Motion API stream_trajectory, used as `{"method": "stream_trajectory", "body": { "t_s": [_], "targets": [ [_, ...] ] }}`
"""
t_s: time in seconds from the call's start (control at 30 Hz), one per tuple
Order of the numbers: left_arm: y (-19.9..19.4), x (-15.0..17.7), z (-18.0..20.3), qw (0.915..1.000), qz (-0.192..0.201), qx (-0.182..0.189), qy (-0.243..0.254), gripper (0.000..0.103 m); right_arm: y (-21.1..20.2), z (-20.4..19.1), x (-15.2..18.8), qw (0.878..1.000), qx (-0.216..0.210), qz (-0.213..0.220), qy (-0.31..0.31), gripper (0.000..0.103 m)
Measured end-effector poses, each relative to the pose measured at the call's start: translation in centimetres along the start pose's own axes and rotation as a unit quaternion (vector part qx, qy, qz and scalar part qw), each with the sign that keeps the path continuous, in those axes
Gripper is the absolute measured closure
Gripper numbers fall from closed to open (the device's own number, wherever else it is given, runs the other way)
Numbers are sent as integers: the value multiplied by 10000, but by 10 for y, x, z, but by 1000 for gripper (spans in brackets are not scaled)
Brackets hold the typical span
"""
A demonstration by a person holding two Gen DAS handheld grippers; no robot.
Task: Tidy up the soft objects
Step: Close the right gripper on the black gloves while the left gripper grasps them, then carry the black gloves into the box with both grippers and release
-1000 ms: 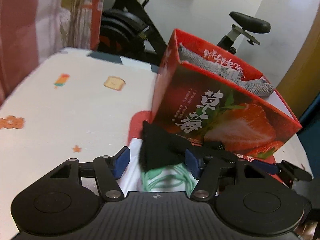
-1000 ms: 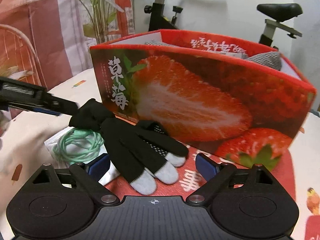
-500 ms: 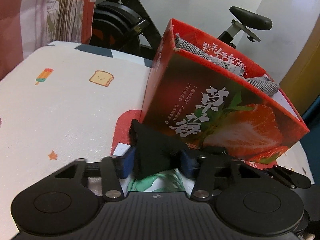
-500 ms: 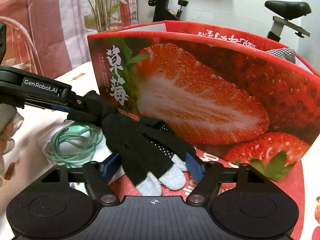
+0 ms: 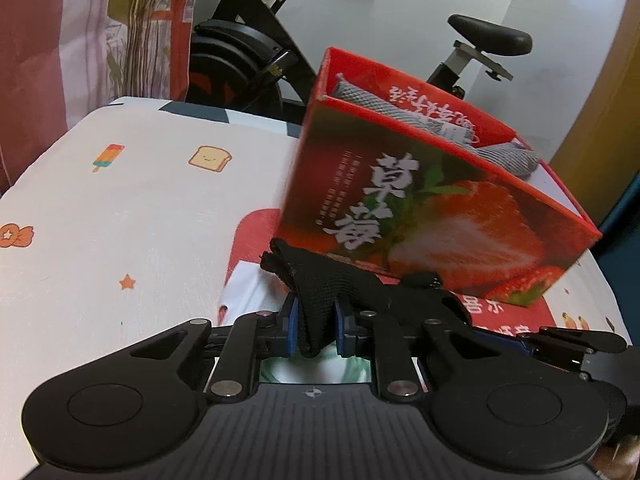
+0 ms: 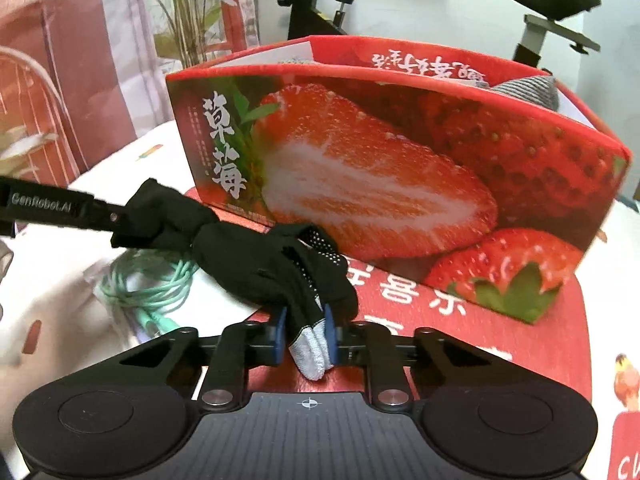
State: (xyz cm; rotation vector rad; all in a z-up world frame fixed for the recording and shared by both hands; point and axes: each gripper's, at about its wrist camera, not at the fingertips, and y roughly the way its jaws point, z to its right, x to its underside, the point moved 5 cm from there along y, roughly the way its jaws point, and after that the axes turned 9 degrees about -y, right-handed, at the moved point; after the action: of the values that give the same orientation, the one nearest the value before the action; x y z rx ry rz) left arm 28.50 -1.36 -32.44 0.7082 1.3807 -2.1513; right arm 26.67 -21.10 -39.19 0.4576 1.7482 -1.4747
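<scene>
Both jaws narrowed since before, still closing, left gripper pinching black glove cuff, right gripper pinching its fingertips

My left gripper is matte black: a ribbed body, two round housings at its outer corners, silver screws on the linkage arms, and blue pads. My right gripper is built the same. Seen from the right, the left one's arm bears white "GenRobot.AI" lettering.
</scene>
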Motion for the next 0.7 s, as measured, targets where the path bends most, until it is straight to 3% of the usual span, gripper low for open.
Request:
{"method": "stream_trajectory", "body": {
  "t_s": [0.33, 0.7],
  "targets": [
    [-38, 7, 15, 9994, 343, 86, 48, 84, -36, 6, 2, 9990, -33, 375, 246, 89],
    [-82, -15, 25, 9950, 961, 251, 48, 85, -78, -4, -30, 9944, -48, 1057, 91, 89]
  ]
}}
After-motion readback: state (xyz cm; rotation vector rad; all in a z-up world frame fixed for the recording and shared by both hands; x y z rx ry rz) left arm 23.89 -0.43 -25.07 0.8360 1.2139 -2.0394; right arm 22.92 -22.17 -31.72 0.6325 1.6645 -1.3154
